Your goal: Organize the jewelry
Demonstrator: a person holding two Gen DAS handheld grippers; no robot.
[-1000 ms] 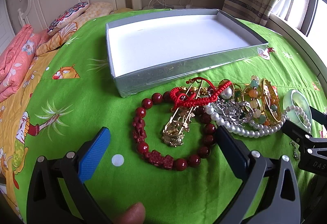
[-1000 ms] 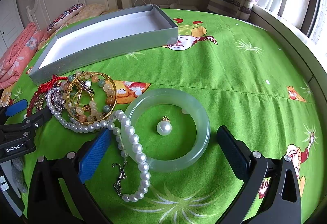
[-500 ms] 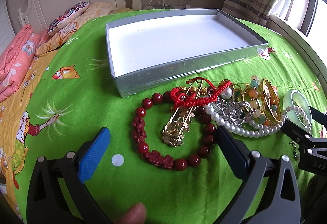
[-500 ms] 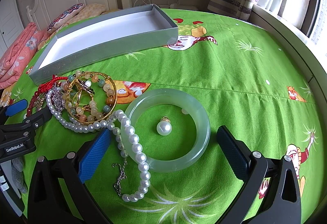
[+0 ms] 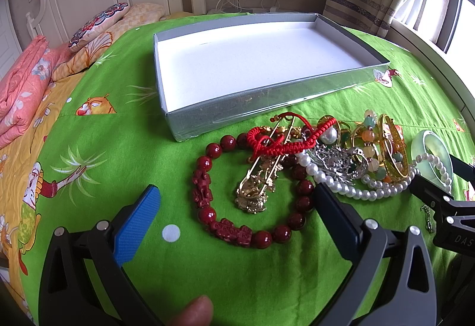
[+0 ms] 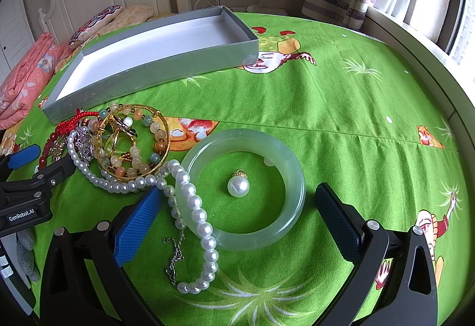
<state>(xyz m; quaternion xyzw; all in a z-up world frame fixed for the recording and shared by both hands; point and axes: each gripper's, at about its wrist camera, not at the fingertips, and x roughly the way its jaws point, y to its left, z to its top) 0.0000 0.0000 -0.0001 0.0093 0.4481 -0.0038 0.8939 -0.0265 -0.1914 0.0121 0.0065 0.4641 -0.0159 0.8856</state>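
left gripper (image 6: 26, 177): "GenRobot.AI" | right gripper (image 5: 439, 186): "DAS", rest cut off

both wrist views low, close over bedspread (image 5: 89, 153), facing headboard; share grey box (image 6: 154, 79), jewelry pile (image 5: 341, 153).

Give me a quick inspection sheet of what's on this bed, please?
Surface: green cartoon bedspread.
Job's things: empty grey box; red bead bracelet, gold brooch, pearl necklace, jade bangle around a loose pearl pendant.
Clutter: pillows.
Grippers: left gripper open by the beads; right gripper open by the bangle.
Cables: white charger cable at the wall socket.
Surroundings: headboard, curtains, window.
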